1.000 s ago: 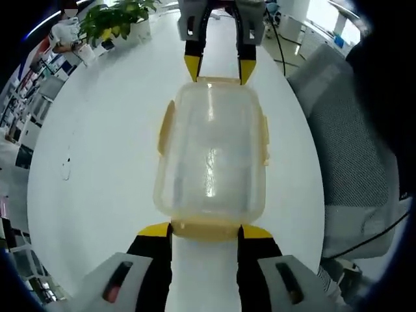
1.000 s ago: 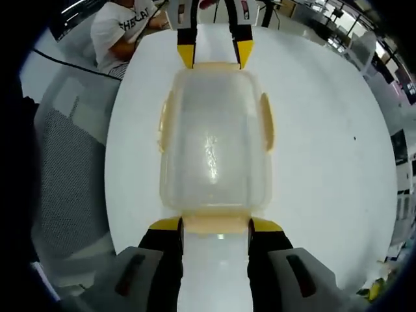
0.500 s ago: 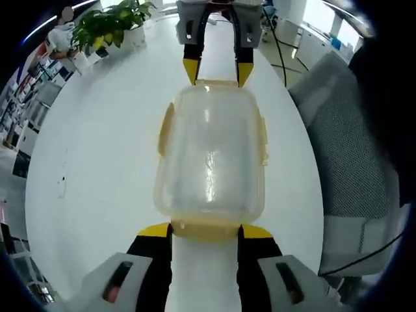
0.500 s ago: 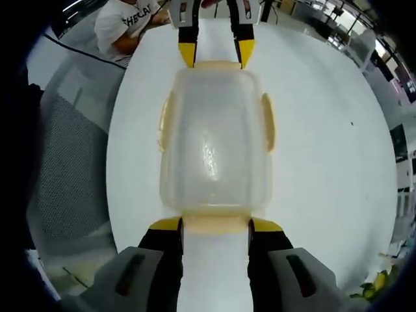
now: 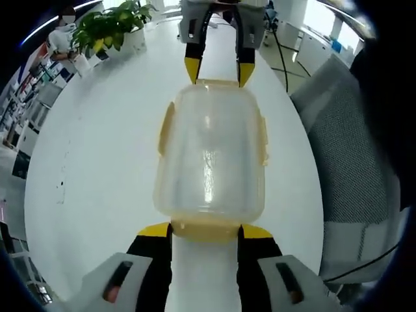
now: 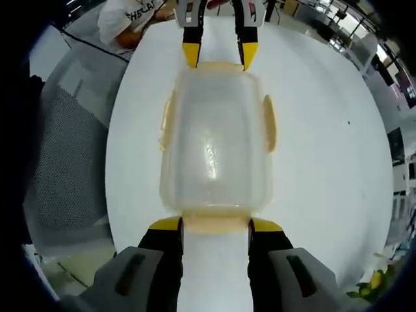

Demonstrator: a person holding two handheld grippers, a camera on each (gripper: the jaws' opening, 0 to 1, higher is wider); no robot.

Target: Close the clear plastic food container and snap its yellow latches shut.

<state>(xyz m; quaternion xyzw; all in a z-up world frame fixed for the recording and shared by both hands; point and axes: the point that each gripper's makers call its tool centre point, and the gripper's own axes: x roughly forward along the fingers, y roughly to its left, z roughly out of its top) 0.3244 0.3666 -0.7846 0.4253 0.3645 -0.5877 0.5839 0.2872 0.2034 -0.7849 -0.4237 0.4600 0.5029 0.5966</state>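
On the white table [image 5: 97, 162], lid seated, latches pending.
Your left gripper [image 5: 205, 229] and right gripper [image 6: 215, 224], jaws spread, flank the clear food container's [image 5: 211, 156] end latches; side latches [image 6: 269, 123] look unsnapped.

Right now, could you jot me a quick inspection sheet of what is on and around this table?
Surface: white table, bare but for small dark specks.
Job's things: clear plastic food container, lid on; yellow latches at both ends and along both sides; whether they are snapped cannot be told.
Clutter: nothing seen on the table near the container.
Grippers: left gripper open, its yellow tips flanking one end latch; right gripper open, flanking the opposite end latch.
Cables: dark cable beyond the table edge.
Surroundings: potted plant, grey mesh chair, a person in a white shirt.
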